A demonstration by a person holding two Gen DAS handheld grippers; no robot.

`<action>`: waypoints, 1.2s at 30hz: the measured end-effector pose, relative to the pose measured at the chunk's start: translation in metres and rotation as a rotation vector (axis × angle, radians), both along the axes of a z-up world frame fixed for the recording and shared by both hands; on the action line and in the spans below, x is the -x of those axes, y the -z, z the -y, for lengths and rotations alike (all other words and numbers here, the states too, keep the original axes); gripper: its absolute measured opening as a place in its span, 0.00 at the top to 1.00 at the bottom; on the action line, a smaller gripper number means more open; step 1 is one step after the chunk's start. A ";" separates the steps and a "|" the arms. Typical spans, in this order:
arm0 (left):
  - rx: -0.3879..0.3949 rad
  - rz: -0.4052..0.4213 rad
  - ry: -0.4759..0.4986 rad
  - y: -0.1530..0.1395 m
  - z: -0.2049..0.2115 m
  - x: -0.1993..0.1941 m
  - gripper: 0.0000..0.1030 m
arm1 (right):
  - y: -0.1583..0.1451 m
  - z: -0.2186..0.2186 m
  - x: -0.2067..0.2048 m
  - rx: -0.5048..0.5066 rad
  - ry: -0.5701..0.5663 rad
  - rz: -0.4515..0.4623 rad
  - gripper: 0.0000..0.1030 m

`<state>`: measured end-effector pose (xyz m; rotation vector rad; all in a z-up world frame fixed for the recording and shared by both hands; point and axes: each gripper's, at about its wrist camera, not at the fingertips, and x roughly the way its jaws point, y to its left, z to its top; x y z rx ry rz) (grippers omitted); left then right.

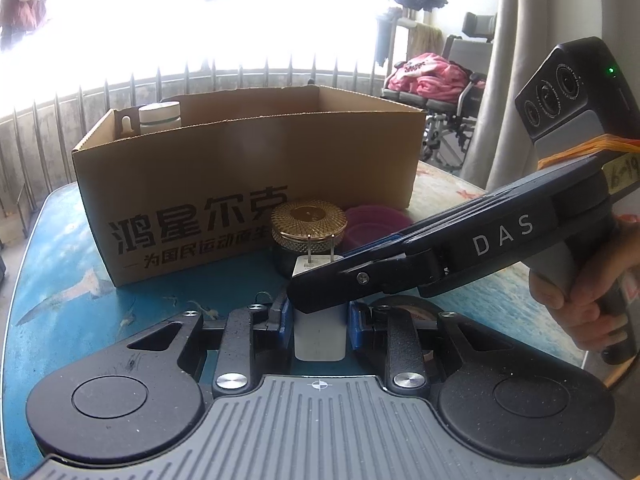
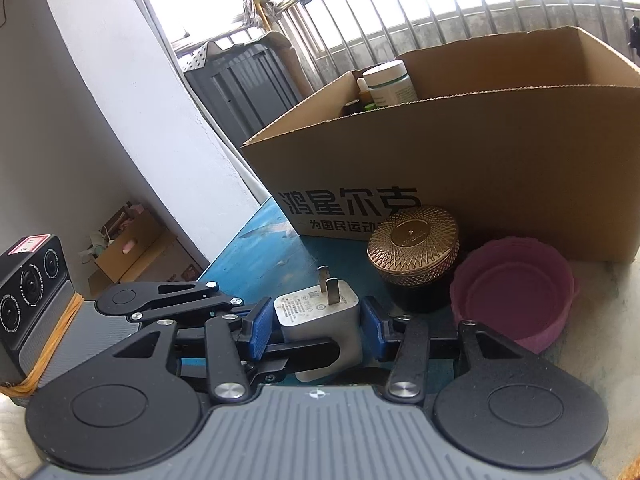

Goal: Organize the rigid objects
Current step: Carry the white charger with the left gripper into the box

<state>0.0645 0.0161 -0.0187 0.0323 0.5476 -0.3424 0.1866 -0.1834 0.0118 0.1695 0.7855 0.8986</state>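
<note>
The white charger [image 1: 320, 332] looks light, hard and smooth-sided, so I'd judge it could slip or twist if pinched near a corner. The flat side faces are the place to hold it, well away from the 2 metal prongs sticking up from its top.

It is a small squarish block, white to pale grey, with fine grey print on the prong face. It sits just in front of the cardboard box [image 1: 248, 168], above the blue table [image 1: 80, 280].

The left gripper [image 1: 318, 316] has its blue pads pressed on the charger's 2 sides, pinching it. The right gripper [image 2: 316, 322] reaches in across it with its jaws spread either side of the same charger; the pad [image 2: 262, 320] on one side sits at the charger's edge and the other stands a little off, so I can't tell if it bears on the block.

Between charger and box stand a gold-lidded jar [image 2: 414, 256] and, beside it, a pink bowl [image 2: 514, 300]. A white bottle [image 2: 390, 82] already stands inside the box's far corner.
</note>
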 end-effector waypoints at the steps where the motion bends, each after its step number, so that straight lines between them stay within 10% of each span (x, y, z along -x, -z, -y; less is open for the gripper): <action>1: 0.010 -0.003 0.000 -0.001 0.000 0.000 0.75 | -0.001 -0.001 0.001 0.006 -0.003 0.012 0.51; 9: 0.004 0.088 0.052 -0.065 -0.003 0.021 0.75 | -0.055 0.002 0.032 0.001 -0.022 0.095 0.52; 16: -0.090 0.165 0.077 -0.121 -0.023 -0.047 0.75 | -0.125 -0.019 -0.011 -0.022 -0.024 0.205 0.52; 36: -0.495 -0.298 0.294 -0.060 -0.050 -0.242 0.74 | -0.055 -0.125 -0.208 0.171 0.002 -0.191 0.53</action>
